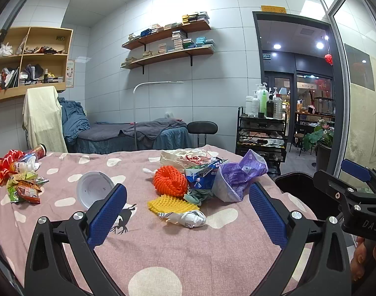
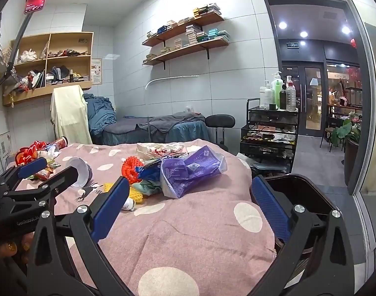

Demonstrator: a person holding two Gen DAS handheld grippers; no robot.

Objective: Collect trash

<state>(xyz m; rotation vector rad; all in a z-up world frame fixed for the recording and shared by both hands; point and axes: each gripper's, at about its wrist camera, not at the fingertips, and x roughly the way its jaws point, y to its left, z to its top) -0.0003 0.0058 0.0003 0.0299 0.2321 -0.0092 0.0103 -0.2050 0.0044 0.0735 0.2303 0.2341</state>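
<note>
Hovering side by side over the near part of a pink quilt (image 1: 188, 246) with white spots, both grippers are standing fully open with nothing between their blue pads. The left gripper (image 1: 188, 202) is facing the trash heap in the middle of the quilt; the right gripper (image 2: 188, 197) is sitting to its right, with its right finger (image 2: 269, 207) showing in front of a black bin (image 2: 308, 192) at the quilt's right edge.

The heap is lying beyond the left gripper's fingertips, apart from them:
- an orange foam net (image 1: 170, 180), far left of the heap
- a yellow foam net (image 1: 171, 204), nearer, touching a crumpled white wrapper (image 1: 188, 218)
- a blue snack bag (image 1: 202, 176) and a purple bag (image 1: 239, 176), on the right of the heap
- a white plastic bag (image 1: 183, 156) with red print, at the far side

A white cup (image 1: 94, 191) is lying on its side to the left of the heap, partly behind the left gripper's left finger (image 1: 108, 219). More wrappers (image 1: 25, 187) and a red bag (image 1: 5, 165) are lying at the far left edge of the quilt, well apart from the heap
</note>
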